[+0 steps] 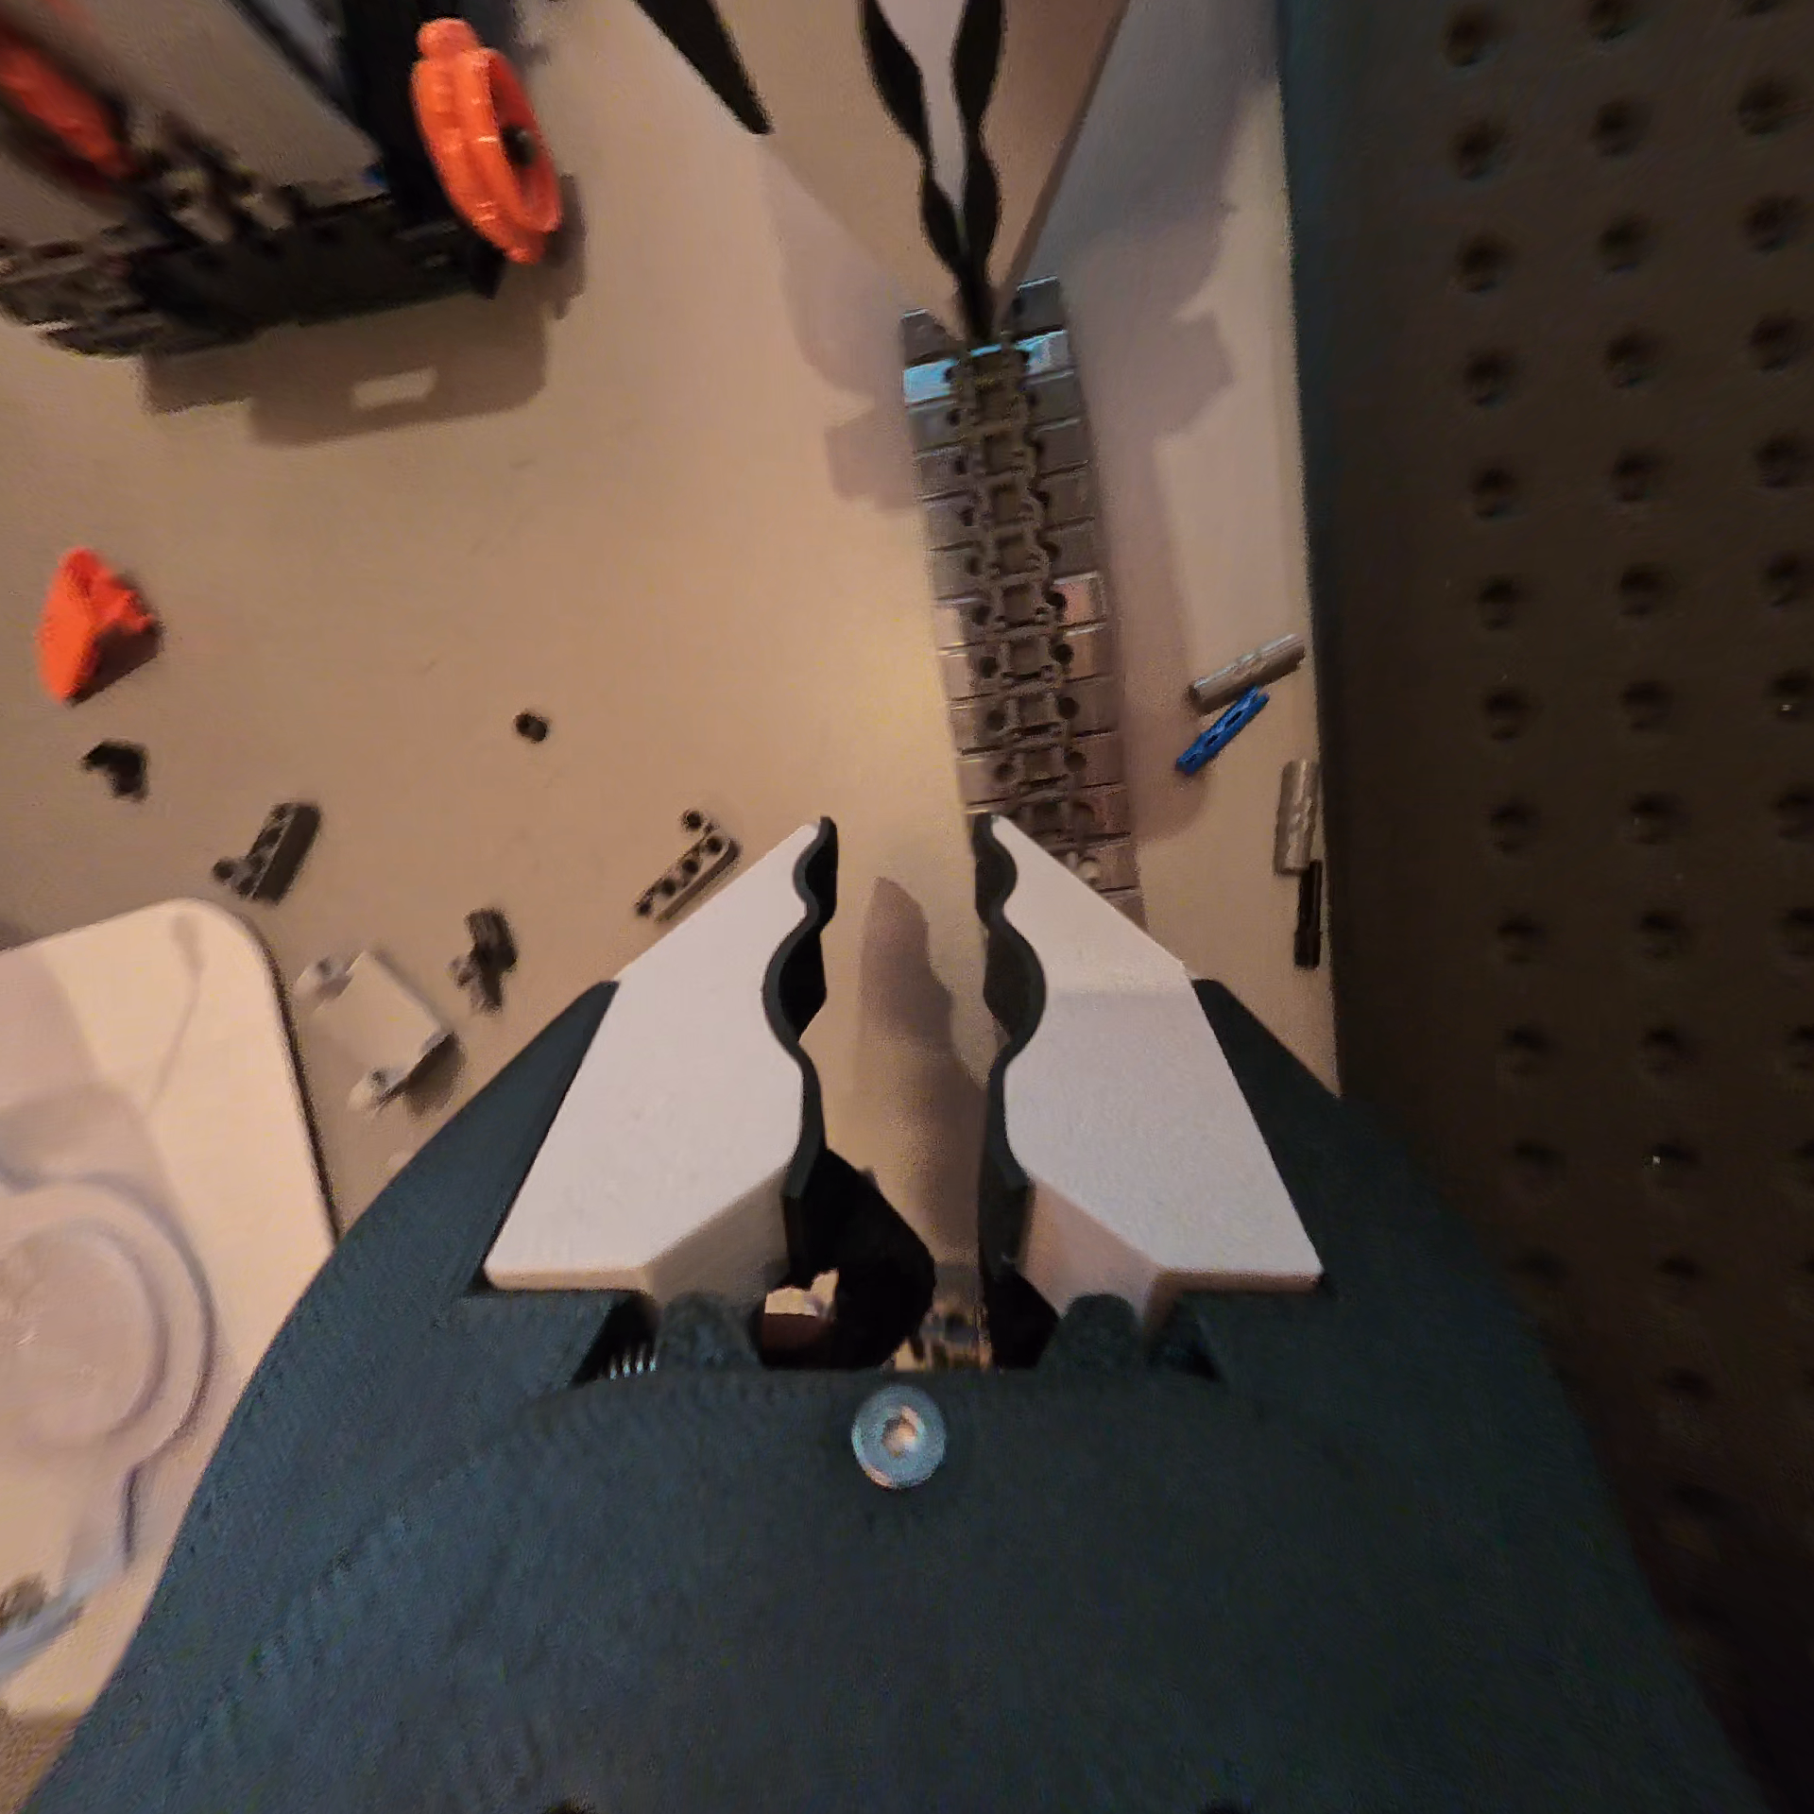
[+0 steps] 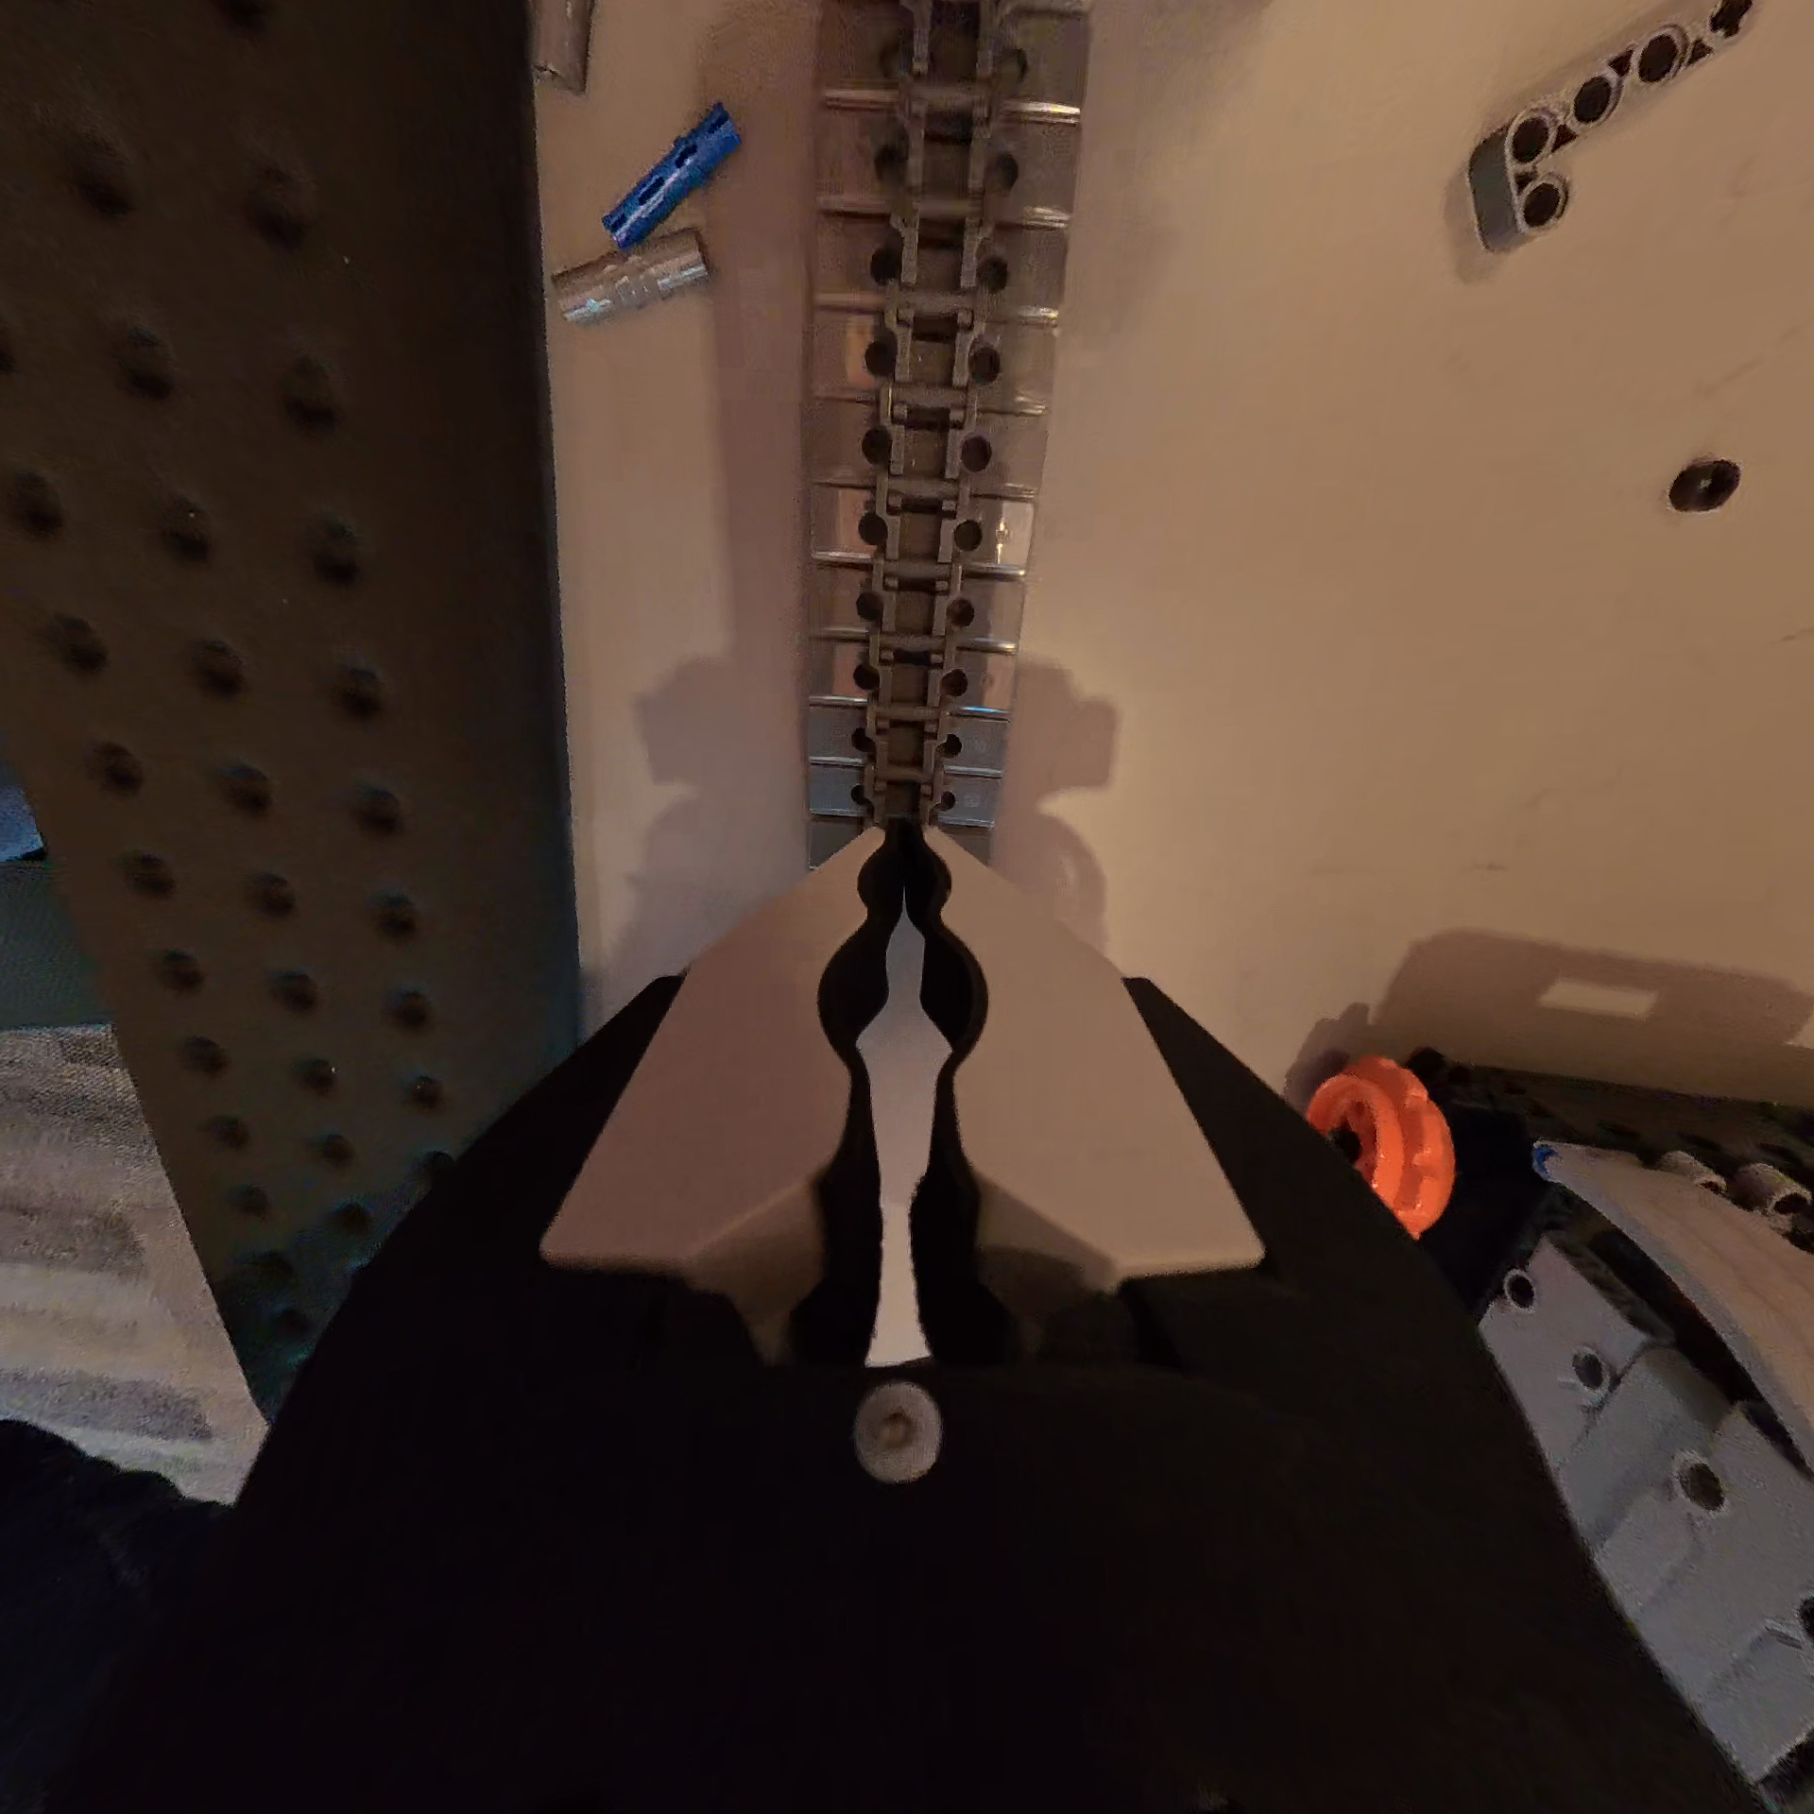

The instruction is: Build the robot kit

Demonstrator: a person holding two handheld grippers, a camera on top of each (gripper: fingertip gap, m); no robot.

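A grey tread chain (image 2: 933, 432) of linked plastic plates lies stretched out flat on the beige worktop (image 2: 1325, 589), close alongside a dark studded board (image 2: 245, 589) that covers one edge of the worktop.

The right gripper (image 2: 901, 832) is clenched on the near end link of the chain, its tips pinched together on the central rib. In the left wrist view it reaches in from the far side, pinching the chain's far end.

The left gripper (image 1: 905, 834) is released, with a clear gap between its tips. It hovers at the opposite end of the chain, whose last plate sits just beyond the right fingertip (image 1: 996, 834).

Between chain and board lie a small blue pin (image 2: 670, 175) and a grey connector (image 2: 633, 277). Farther across the worktop sits a black and grey model (image 1: 226, 245) with an orange wheel (image 1: 486, 147).
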